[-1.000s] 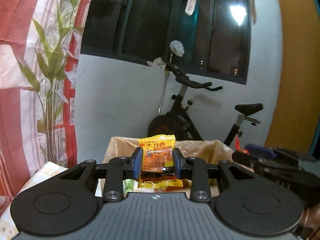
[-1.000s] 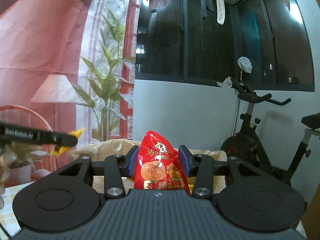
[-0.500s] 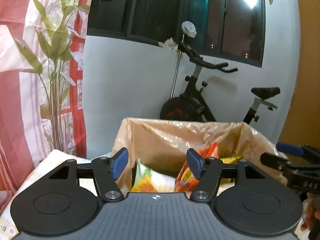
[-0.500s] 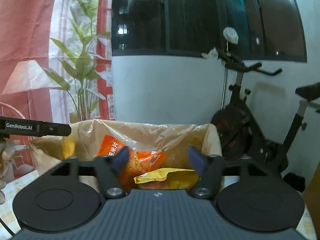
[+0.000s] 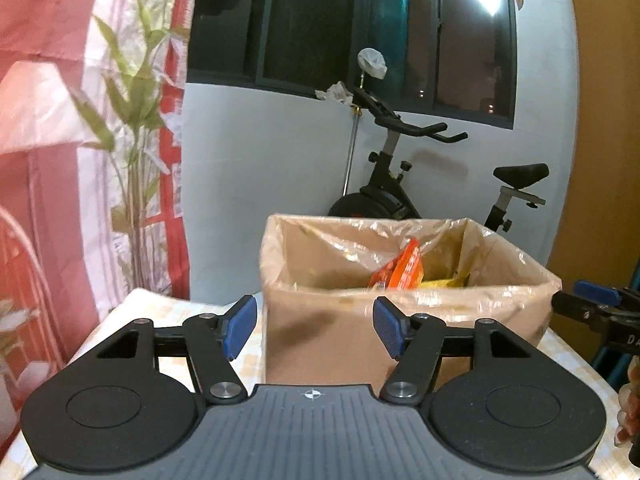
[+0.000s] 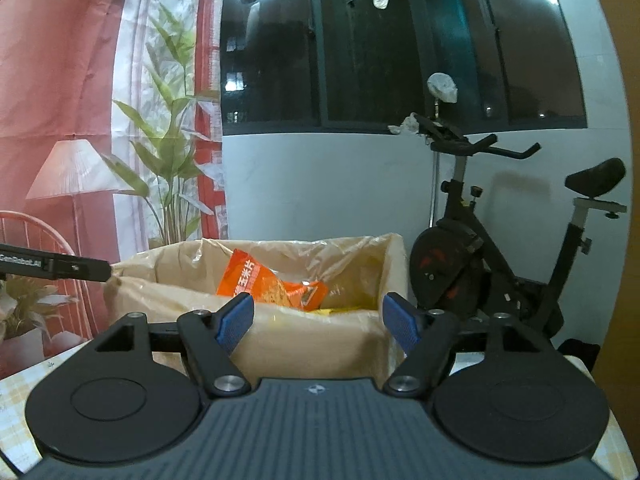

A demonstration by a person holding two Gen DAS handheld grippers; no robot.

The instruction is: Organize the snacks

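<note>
A cardboard box (image 5: 340,332) lined with a clear plastic bag (image 5: 496,248) stands on the table (image 5: 160,312), toward its far edge, and holds the snacks. An orange snack packet (image 6: 272,284) leans upright inside it, with a yellow packet (image 5: 444,282) lying just beside it, lower down. The left gripper (image 5: 314,330) faces the box's near wall, its jaws open with nothing between the blue pads. The right gripper (image 6: 318,322) likewise stands with jaws spread and empty, pointing at the box's near rim. Behind the table an exercise bike (image 6: 480,248) stands against the pale wall.
</note>
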